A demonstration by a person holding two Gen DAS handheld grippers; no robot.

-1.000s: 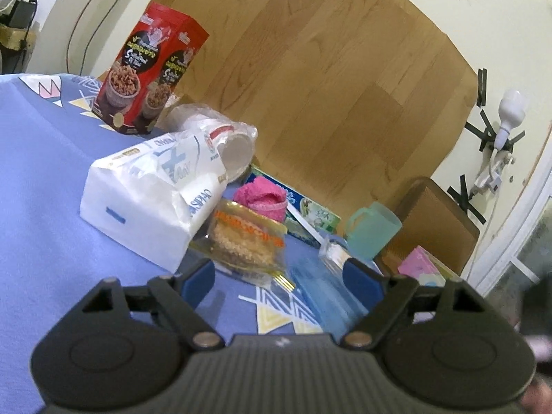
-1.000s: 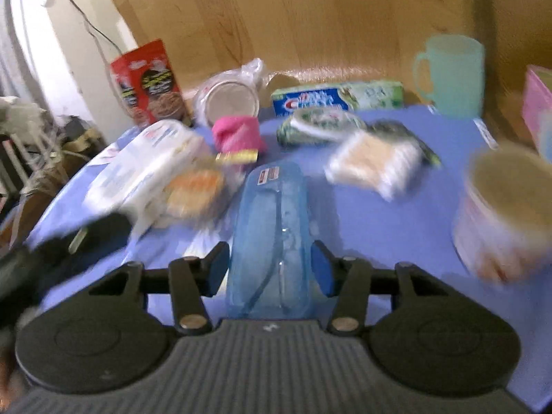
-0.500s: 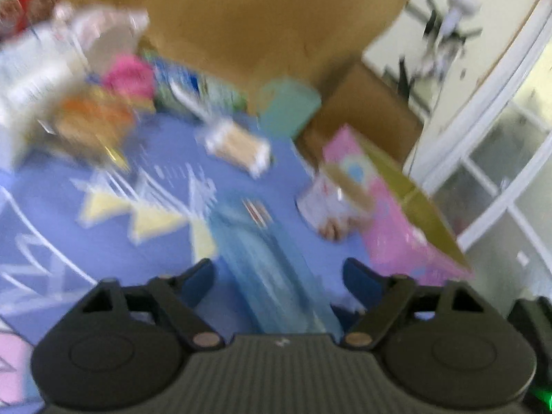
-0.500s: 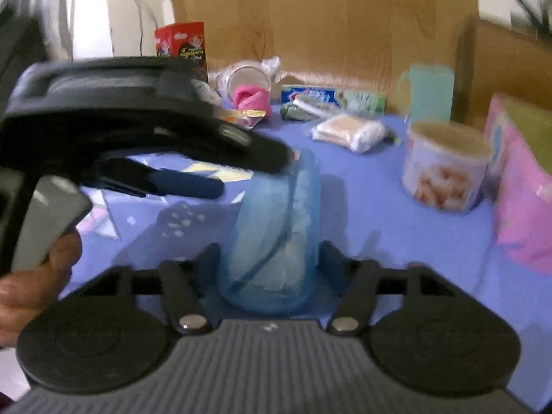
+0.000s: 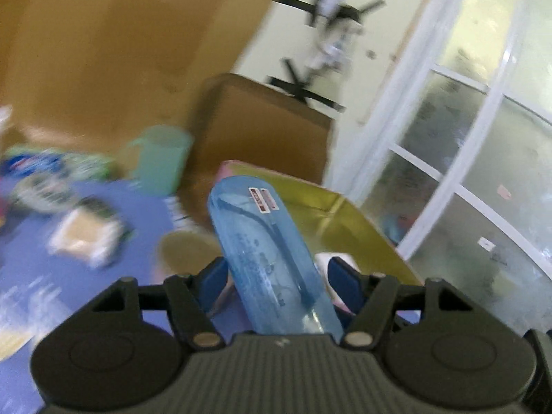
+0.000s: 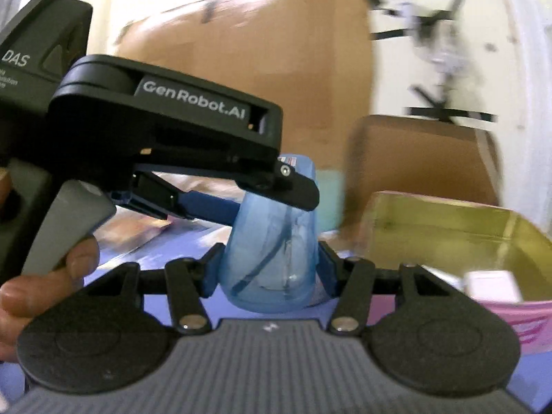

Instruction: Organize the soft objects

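The right gripper (image 6: pixel 269 272) is pinching the near end of the blue see-through pouch (image 6: pixel 272 241). Its two pads are pressing on the pouch's sides, and the pouch is standing up from them, clear of the blue cloth (image 5: pixel 138 227), leaning a little to the far side.

The left gripper (image 5: pixel 279 283) is coming in from the left, pointing slightly down. A hand (image 6: pixel 41 286) is gripping its handle, with one finger lying on the grey trigger. Its jaws have just been closing and the pouch is standing between them. The pads are lying close beside the pouch, but I cannot tell if they are pressing on it.

Just behind the pouch, to the right, an open box (image 6: pixel 448 227) is standing, pink outside and yellow-green inside. A small white thing (image 6: pixel 490 286) is lying in it. Farther left, a green cup (image 5: pixel 158 158) is standing on the cloth, with some blurred packets near it. Behind all this, brown cardboard (image 5: pixel 262 127) is leaning at the wall.
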